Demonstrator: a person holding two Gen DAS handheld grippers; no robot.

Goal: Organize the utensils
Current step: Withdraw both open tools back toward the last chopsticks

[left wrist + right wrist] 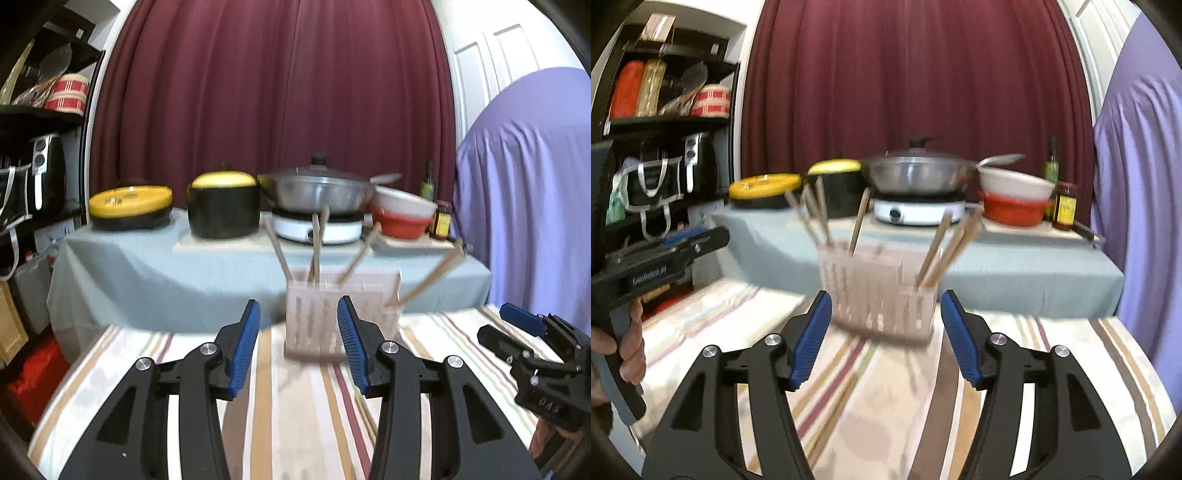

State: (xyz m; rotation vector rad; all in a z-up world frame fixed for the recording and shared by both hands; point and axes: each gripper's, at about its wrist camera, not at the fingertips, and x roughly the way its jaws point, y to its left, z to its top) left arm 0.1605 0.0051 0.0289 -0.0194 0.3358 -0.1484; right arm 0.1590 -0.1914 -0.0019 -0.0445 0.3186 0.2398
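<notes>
— Two tools are held open and empty: the left tool (pixel 299 325), the right tool (pixel 886 317). The utensil holder (pixel 877 295) stands just ahead of both, on the striped bench (pixel 886 406).

— Tipping is risked if its leaning chopsticks (pixel 938 251) are clipped by a jaw; loose sticks could be scattered.

My left gripper (pixel 299 314): black angular linkage arms, silver round pivot screws, ribbed blue pads (pixel 245 347). Right gripper (pixel 886 306) same build, blue pads. At left of right view, black pistol-style handle with faint white lettering, gripped by my hand (pixel 626 339).
</notes>
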